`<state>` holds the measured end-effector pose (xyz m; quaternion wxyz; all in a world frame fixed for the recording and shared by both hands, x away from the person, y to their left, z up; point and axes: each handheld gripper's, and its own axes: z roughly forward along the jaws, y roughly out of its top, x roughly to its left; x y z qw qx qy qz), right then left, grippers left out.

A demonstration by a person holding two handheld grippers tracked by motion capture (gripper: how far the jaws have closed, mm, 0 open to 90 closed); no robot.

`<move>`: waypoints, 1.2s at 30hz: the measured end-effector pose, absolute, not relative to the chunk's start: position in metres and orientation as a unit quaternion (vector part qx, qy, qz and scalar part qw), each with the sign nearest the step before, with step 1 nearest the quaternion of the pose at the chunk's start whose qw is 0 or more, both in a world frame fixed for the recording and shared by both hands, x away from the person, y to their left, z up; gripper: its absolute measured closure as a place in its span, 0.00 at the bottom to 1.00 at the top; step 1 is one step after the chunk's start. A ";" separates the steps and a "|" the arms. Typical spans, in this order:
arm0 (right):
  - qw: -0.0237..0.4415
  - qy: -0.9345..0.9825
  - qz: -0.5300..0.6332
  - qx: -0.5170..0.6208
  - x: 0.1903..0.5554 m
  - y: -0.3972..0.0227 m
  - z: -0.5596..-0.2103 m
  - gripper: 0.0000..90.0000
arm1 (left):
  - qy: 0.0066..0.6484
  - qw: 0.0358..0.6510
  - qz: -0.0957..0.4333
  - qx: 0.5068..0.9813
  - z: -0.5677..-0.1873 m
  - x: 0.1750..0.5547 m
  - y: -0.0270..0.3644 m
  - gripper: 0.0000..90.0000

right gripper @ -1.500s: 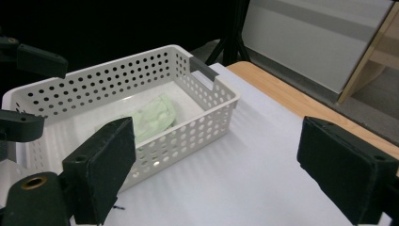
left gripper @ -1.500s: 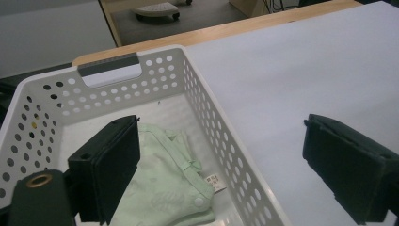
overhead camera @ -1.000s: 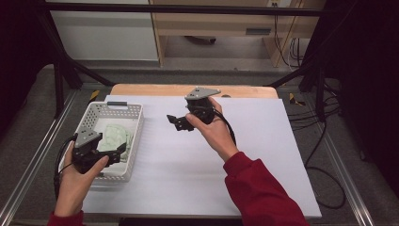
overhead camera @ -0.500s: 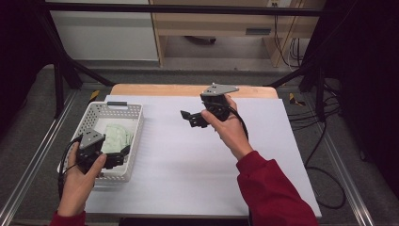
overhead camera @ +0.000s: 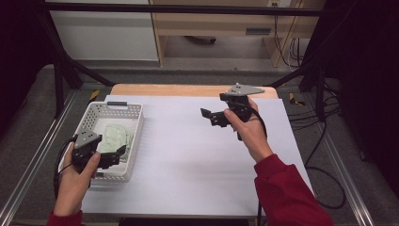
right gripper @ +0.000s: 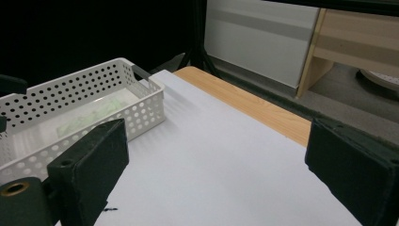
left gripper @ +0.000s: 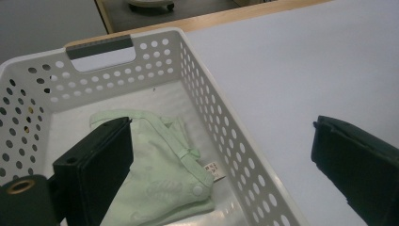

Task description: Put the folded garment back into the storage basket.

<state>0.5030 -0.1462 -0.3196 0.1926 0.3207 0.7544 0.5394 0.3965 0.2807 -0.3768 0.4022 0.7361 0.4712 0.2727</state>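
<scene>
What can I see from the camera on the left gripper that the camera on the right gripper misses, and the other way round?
The left gripper view alone shows the pale green garment's snap button, trim and small tag. The right gripper view alone shows the wooden table edge and a cabinet behind it. Both share the white perforated basket holding the garment, the white table surface, and each gripper's own wide-open black jaws.

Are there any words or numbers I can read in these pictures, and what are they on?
None can be read.
The little white tag on the green cloth in the white basket carries tiny marks, too small and blurred to read.
</scene>
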 end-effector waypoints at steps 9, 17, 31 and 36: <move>0.197 0.739 0.542 0.349 0.496 -0.186 -0.327 0.07 | 0.471 0.401 0.267 0.739 -0.380 0.397 0.280 0.07; 0.209 0.726 0.542 0.369 0.489 -0.215 -0.336 0.07 | 0.469 0.396 0.266 0.743 -0.381 0.398 0.279 0.06; 0.217 0.712 0.542 0.390 0.472 -0.250 -0.355 0.07 | 0.471 0.391 0.258 0.748 -0.389 0.400 0.275 0.07; 0.224 0.711 0.540 0.392 0.467 -0.259 -0.360 0.07 | 0.467 0.397 0.247 0.751 -0.391 0.401 0.274 0.07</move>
